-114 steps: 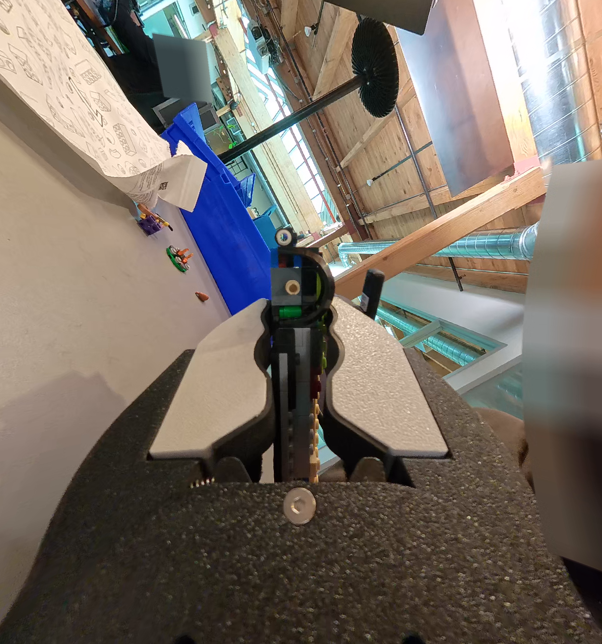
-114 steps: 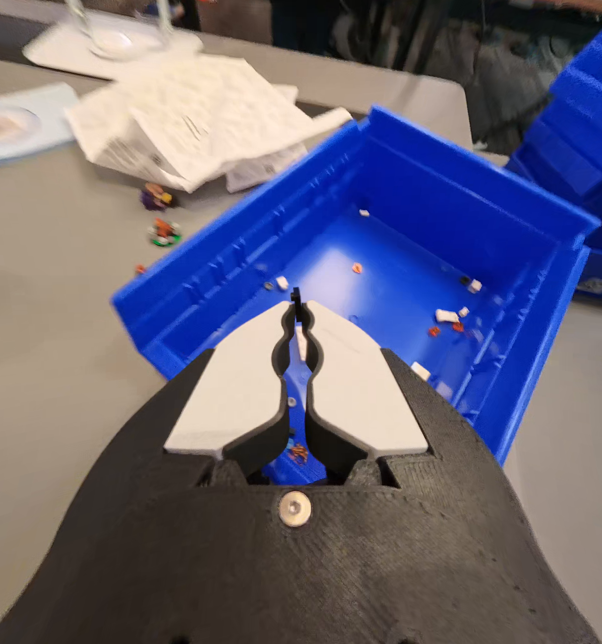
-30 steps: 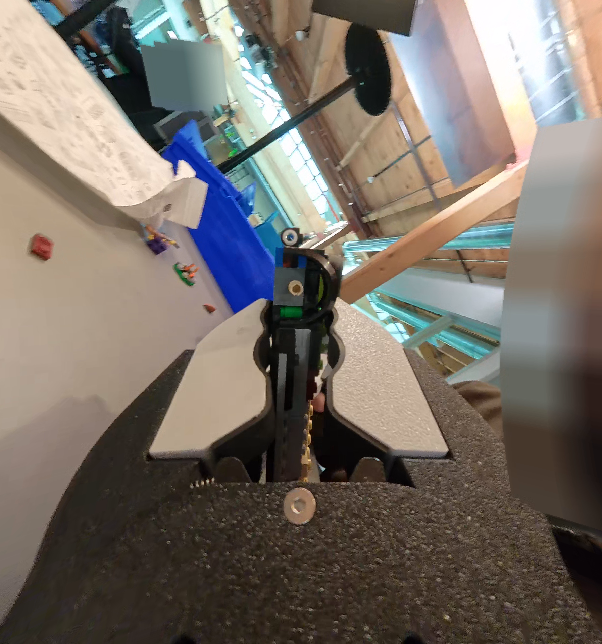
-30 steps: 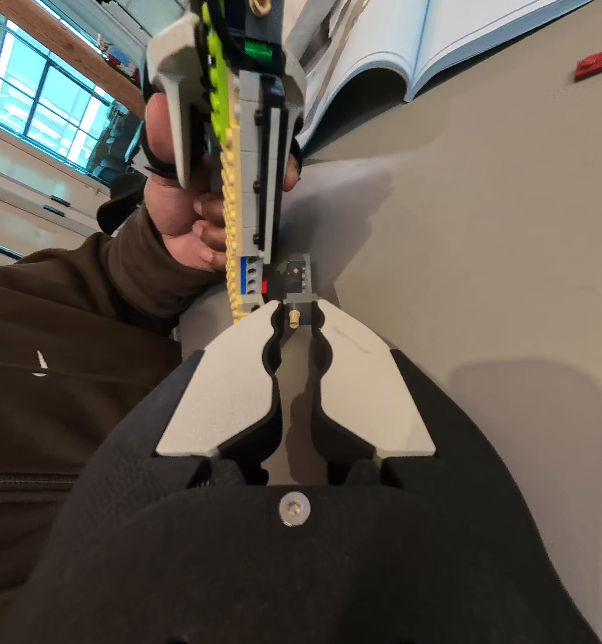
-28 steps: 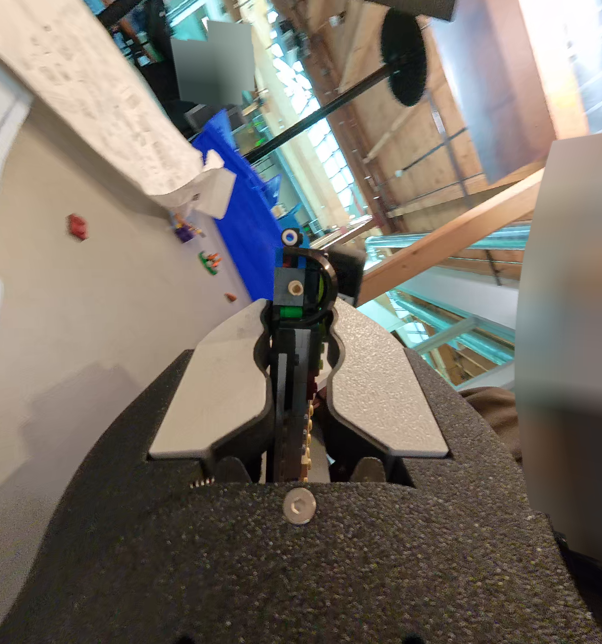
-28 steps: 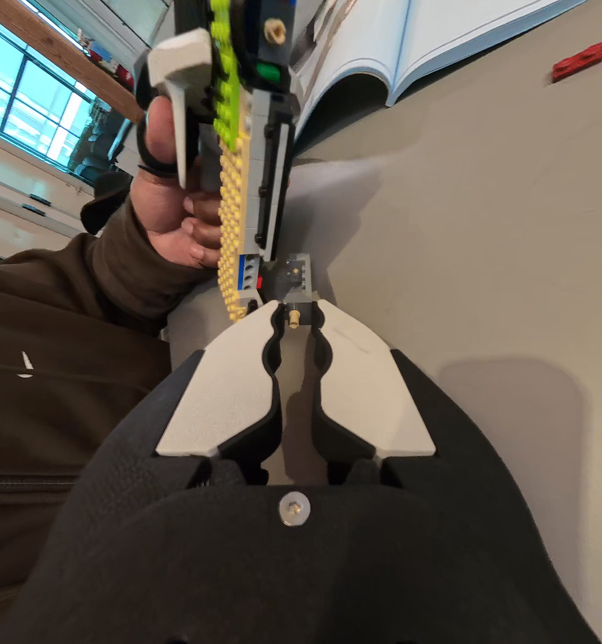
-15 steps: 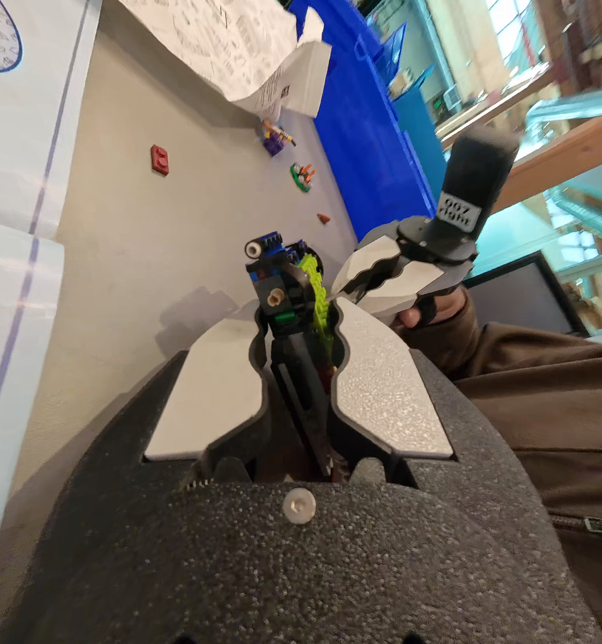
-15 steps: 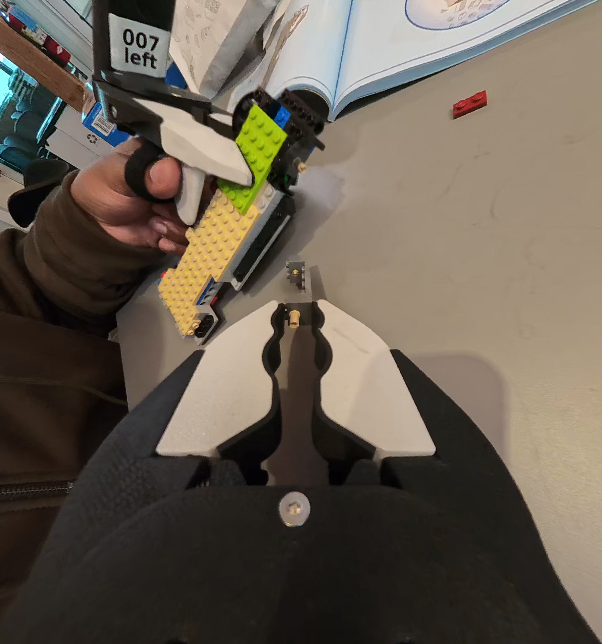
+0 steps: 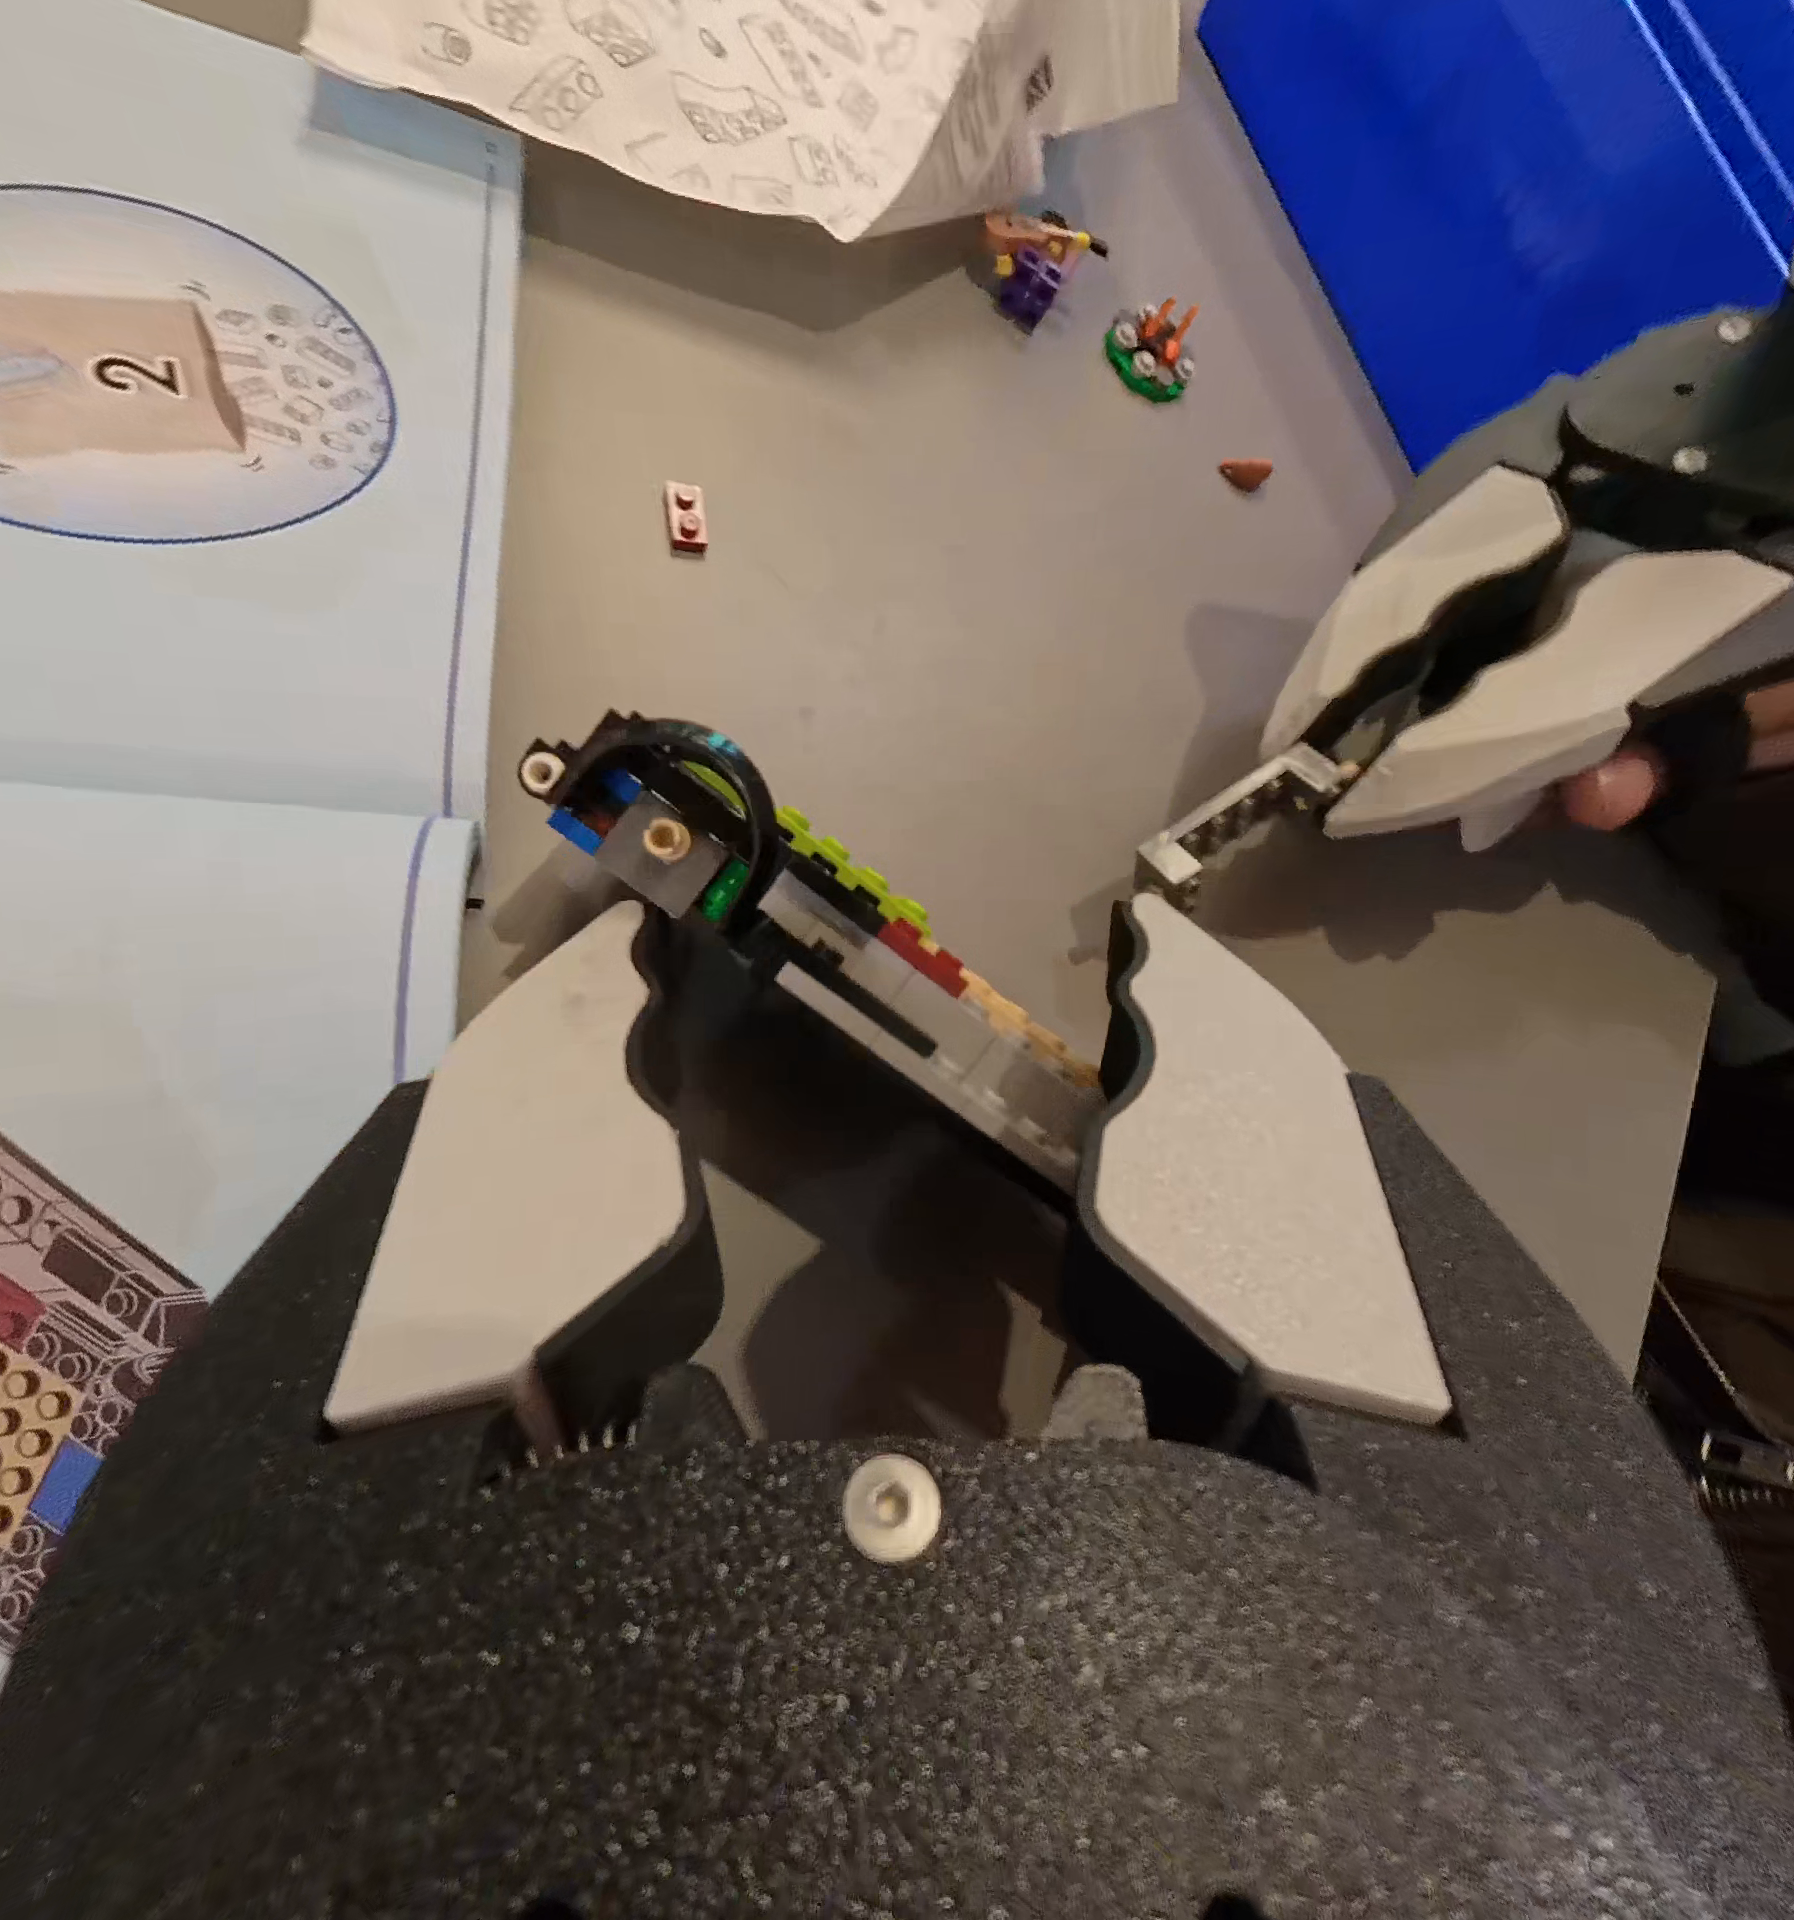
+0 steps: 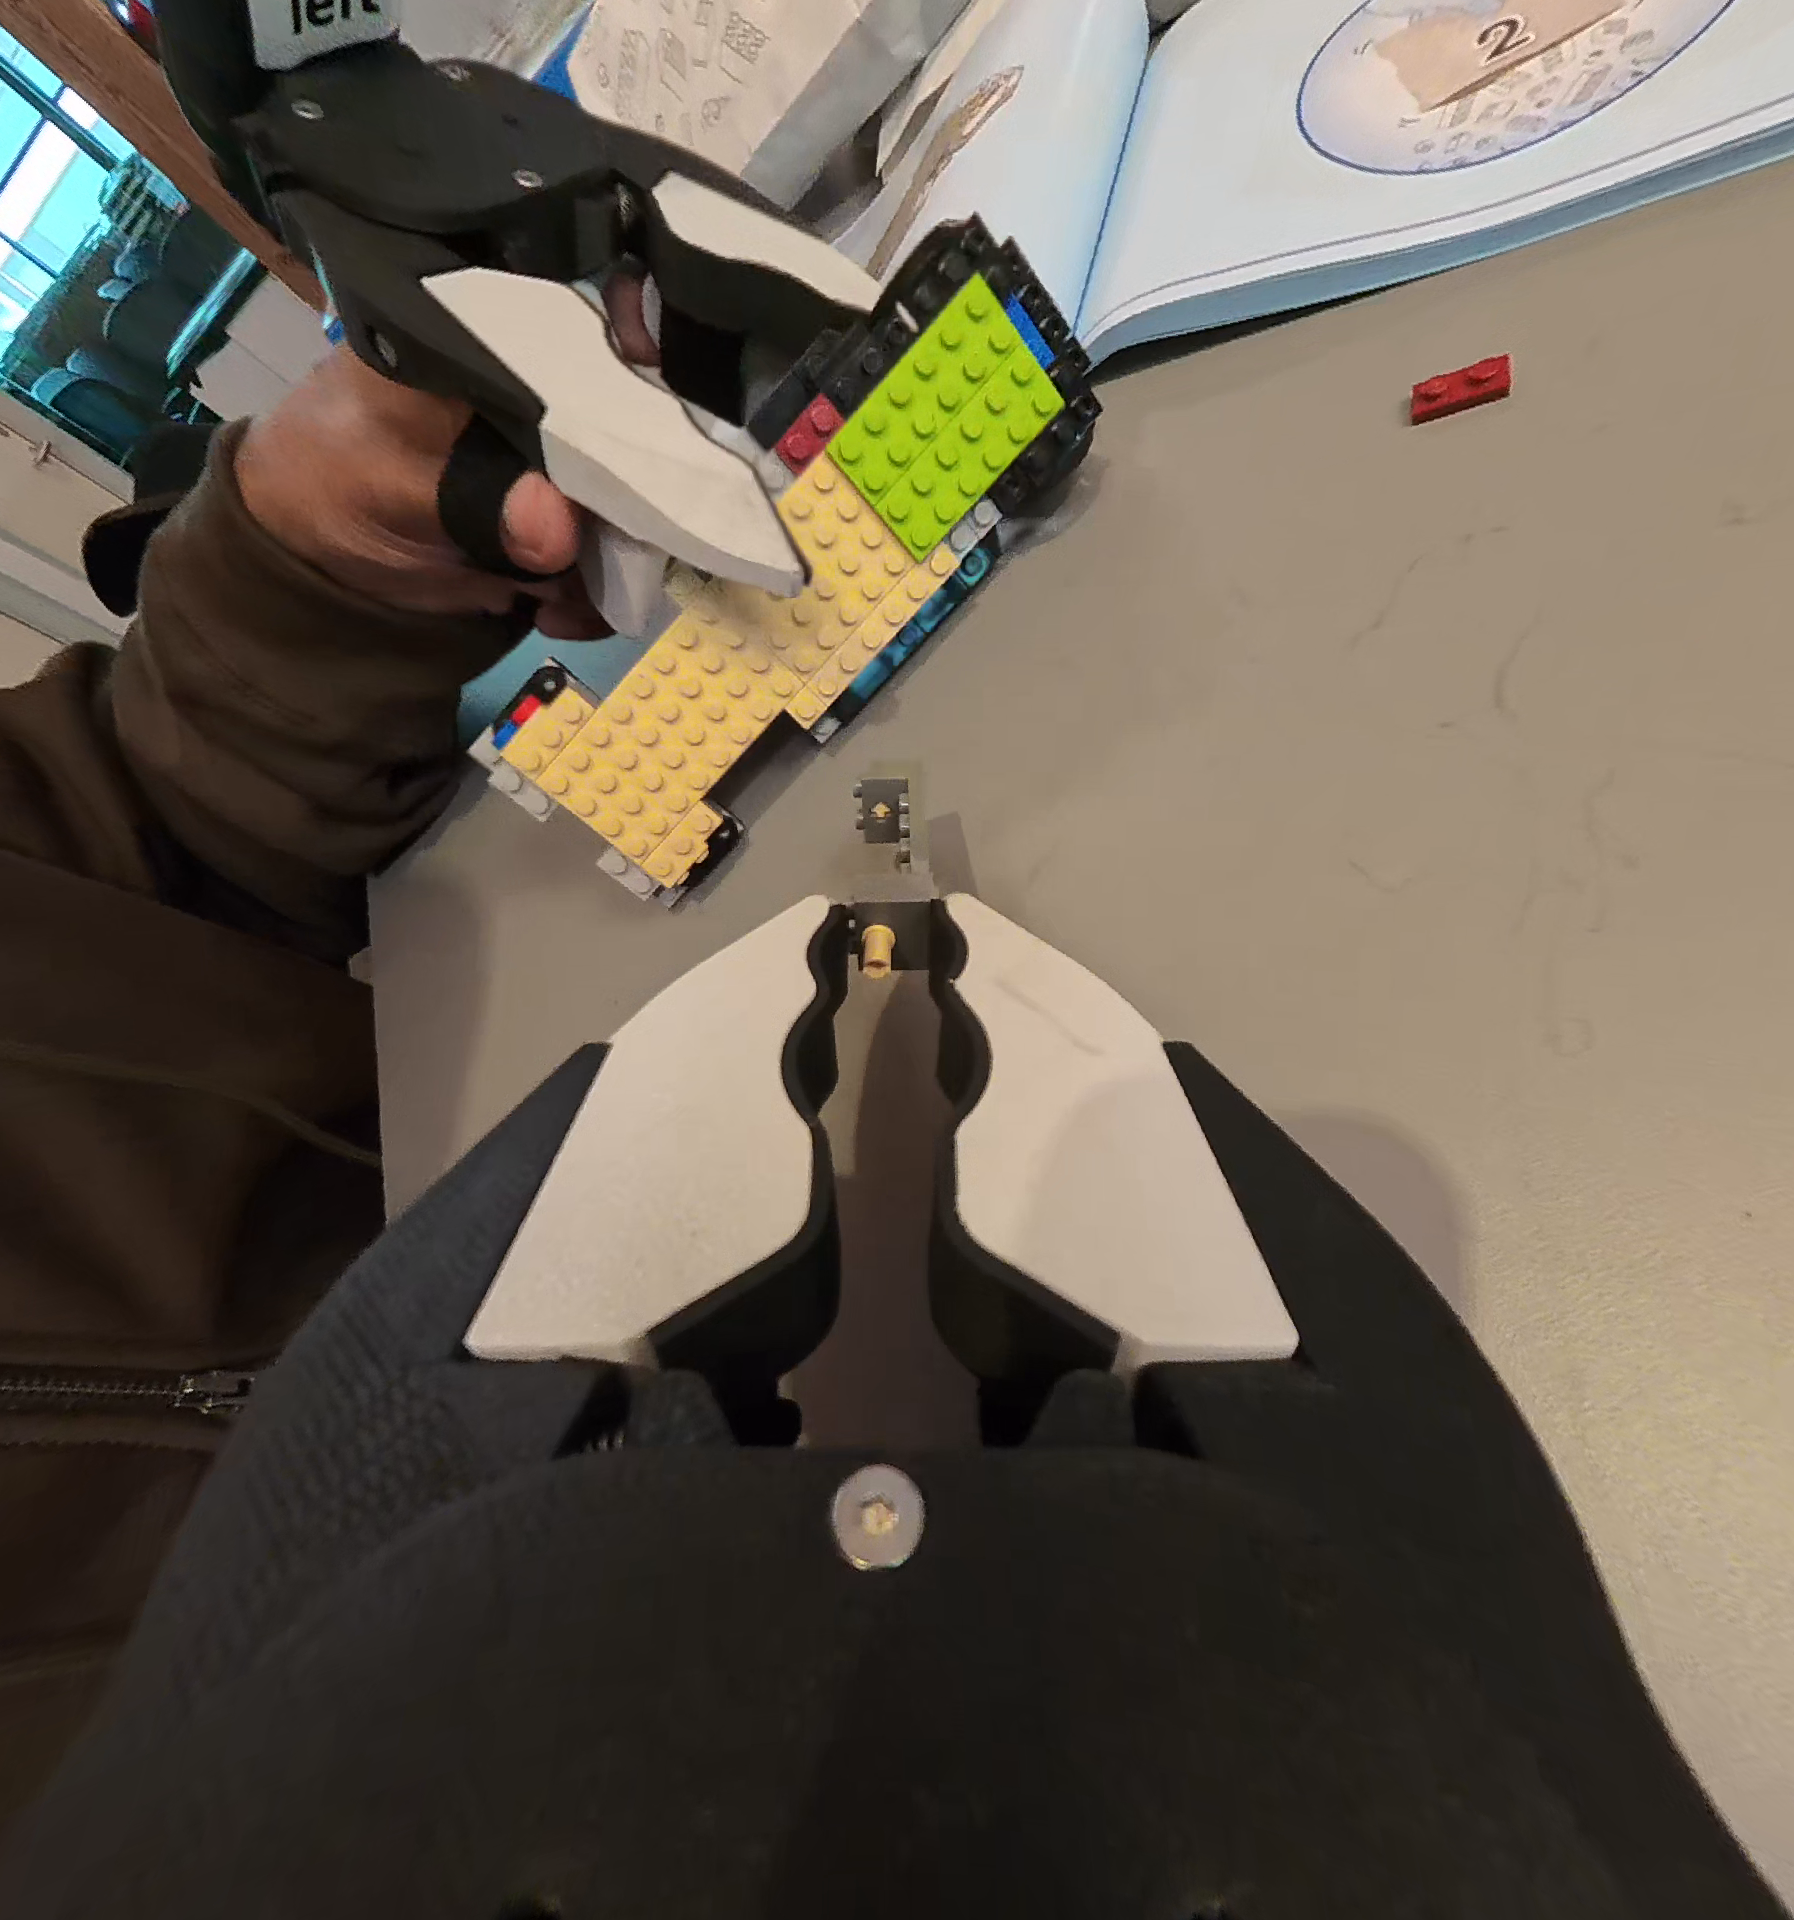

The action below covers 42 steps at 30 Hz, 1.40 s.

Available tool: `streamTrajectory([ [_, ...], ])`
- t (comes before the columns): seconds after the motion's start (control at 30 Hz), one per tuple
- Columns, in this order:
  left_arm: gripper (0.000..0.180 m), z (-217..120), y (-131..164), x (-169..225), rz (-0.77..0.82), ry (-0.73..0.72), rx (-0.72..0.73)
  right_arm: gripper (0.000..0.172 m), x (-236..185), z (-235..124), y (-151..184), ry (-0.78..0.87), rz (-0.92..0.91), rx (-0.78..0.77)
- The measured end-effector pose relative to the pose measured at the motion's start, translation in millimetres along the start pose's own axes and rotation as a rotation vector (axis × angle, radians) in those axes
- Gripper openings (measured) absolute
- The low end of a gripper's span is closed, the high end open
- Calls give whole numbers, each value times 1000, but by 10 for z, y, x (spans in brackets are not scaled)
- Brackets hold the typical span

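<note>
Two grippers are working over a grey table [image 9: 976, 582]. The left gripper [image 9: 877, 914] is hanging with its fingers spread wide around a brick build [image 9: 851, 935] of tan, lime and black plates; the build is lying on the table between the pads, and clear gaps are showing on both sides, so nothing is pressing on it. The right gripper [image 10: 888, 914] is pinching a small grey brick piece [image 10: 888, 930] with a tan pin, both fingertips bearing on its sides, just beside the build's near end [image 10: 654, 769]. An open booklet [image 9: 197, 623] is lying to the left, a printed sheet [image 9: 727, 94] and a blue bin [image 9: 1495, 187] farther off, with a red plate [image 9: 687, 516] and other loose bits scattered between. Judging from this alone, the grey piece is probably being brought to the build, and doing that well is likely calling for a steady base: the left fingers would want to be bracing the build's long edges squarely, low on the stack, while the right is keeping the pin level and lined up before pushing, since a tilted approach could be skewing the piece or sliding the build across the smooth table.
</note>
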<state>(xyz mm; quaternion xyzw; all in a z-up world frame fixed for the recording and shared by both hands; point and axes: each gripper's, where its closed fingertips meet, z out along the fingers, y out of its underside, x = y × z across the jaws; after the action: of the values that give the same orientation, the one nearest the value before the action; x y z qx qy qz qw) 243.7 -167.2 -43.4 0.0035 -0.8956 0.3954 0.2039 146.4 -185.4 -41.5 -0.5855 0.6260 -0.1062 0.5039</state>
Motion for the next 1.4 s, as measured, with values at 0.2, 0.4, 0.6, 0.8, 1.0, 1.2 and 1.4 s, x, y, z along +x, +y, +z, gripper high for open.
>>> streamTrajectory([
  [0.2,78,-29,190,8,79,-7,-133,15,-4,-7,9,4,-19,-7],
  [0.4,77,-161,244,-97,115,-67,-173,15,-28,-5,15,-11,-31,-10],
  [0.6,72,-423,113,70,237,-32,-113,15,-108,-13,41,-48,-82,-36],
  [0.8,58,-152,254,886,424,390,-174,15,-375,52,-35,-185,-212,-25],
  [1.0,14,38,381,1010,500,490,-243,15,-574,126,-122,-298,-281,10],
  [1.2,12,63,350,890,542,387,-235,12,-450,114,-103,-193,-446,30],
  [1.4,12,88,388,836,575,347,-275,7,-393,108,-72,-110,-581,20],
])
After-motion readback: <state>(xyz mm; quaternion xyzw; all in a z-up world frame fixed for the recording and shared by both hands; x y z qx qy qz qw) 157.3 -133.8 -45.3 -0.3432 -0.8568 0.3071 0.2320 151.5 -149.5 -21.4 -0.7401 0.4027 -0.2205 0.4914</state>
